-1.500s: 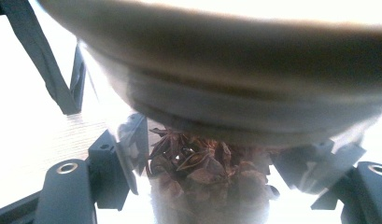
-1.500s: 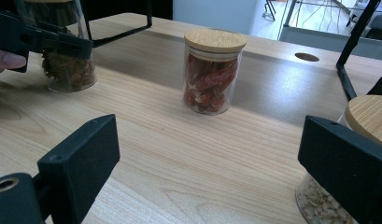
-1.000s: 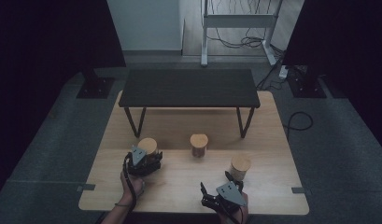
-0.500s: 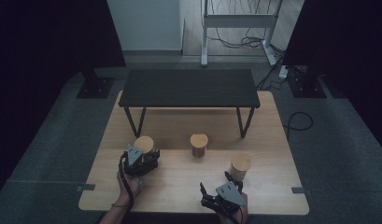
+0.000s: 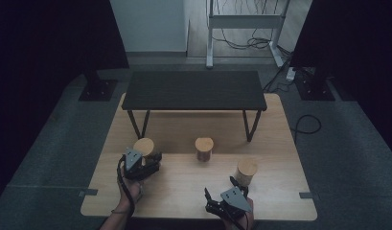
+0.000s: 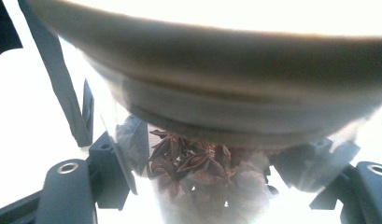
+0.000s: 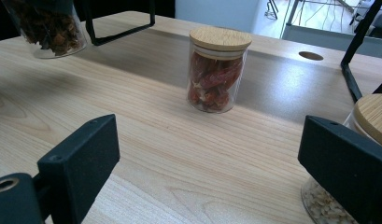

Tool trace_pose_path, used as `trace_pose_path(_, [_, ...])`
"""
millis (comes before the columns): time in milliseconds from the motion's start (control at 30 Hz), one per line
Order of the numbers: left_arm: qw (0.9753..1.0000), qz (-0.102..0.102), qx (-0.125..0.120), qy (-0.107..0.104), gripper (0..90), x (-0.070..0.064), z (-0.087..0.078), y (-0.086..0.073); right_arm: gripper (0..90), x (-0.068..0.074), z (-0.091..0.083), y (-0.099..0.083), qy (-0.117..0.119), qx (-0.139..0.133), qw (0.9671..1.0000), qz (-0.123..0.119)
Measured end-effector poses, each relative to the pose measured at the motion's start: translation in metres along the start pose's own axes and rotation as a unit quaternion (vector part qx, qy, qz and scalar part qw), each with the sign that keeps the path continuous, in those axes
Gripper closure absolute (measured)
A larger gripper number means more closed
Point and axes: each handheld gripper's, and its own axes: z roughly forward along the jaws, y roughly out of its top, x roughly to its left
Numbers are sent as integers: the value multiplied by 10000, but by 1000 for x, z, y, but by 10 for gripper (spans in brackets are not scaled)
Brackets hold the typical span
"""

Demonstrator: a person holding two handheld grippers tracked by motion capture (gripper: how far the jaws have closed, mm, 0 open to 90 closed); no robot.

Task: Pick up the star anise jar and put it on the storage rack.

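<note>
Left gripper (image 5: 146, 162): held at the near-left part of the table, its jaws standing on either side of the star anise jar; in the left gripper view the glass sits right between the two black jaws, which appear to press against its sides
Star anise jar (image 6: 202, 177): glass jar with a wooden lid, brown star-shaped spice inside; from above its lid (image 5: 144, 145) shows at the left of the row of three jars; whether its base rests on the table cannot be told
Right gripper (image 5: 224, 191): at the near edge of the table, right of centre, jaws wide apart and holding nothing; the grey three-cornered plate sits on top of it
Chilli jar (image 7: 217, 70): middle jar of the row, upright on the table, wooden lid on, red dried chillies inside; it stands well ahead of the right gripper's spread jaws, between them in that gripper's view
Third jar (image 5: 247, 171): right-hand jar, upright, wooden lid on, pale seeds at its bottom; just beyond the right gripper, partly behind that gripper's right-hand jaw in its own view
Table (image 5: 184, 191): light wood, with a hole near its far right corner
Black bench (image 5: 193, 90): low dark shelf on thin black legs, across the far half of the table, behind all three jars
</note>
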Motion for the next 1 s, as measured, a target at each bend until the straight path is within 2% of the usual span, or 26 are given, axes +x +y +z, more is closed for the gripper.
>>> trace_pose_path(300, [9999,78,-82,-78,261,0,-6,7,50,1,0,0,11,12,10000,-6])
trace_pose_path(1000, [9993,204,-283,-113,261,-1,-19,30,51,1,-1,0,23,3,10000,-9])
